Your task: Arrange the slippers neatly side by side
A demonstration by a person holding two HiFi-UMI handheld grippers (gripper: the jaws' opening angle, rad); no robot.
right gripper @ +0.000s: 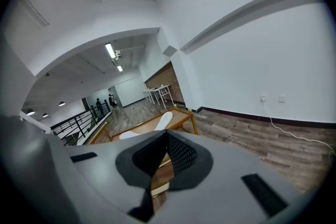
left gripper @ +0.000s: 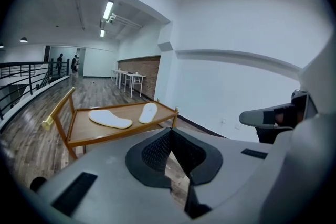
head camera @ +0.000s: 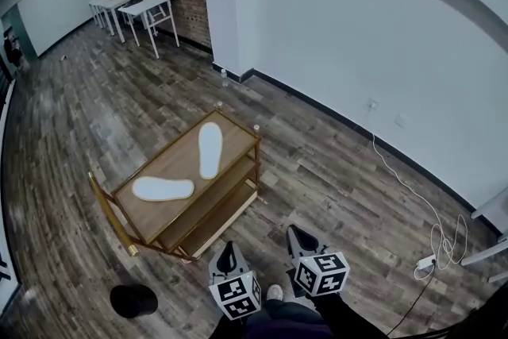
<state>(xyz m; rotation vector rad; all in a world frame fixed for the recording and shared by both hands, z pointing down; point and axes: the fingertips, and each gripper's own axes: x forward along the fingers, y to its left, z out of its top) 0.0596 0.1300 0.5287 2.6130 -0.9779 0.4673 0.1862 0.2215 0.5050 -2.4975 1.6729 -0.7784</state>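
Left side: the left hand-held gripper (head camera: 230,247) has its jaws closed tight, with nothing in them.
Right side: the right hand-held gripper (head camera: 294,231) is closed tight too, and it holds nothing.
Where the things are: the desk (head camera: 181,163) stands at about 11 o'clock from both tools in the head view, well apart from them.
First one: the near slipper (head camera: 163,188) lies flat on the desk top. Its long side runs from 9 to 3 o'clock.
Second one: the far slipper (head camera: 210,149) lies flat past it. Its long side runs from 12 to 6 o'clock.
How they sit: they make a corner shape, not touching and not side by side.
Who is closer: the left hand-held gripper, I think.
Next move needs: a reach toward 11 o'clock, open jaws, and a quarter turn of one slipper.
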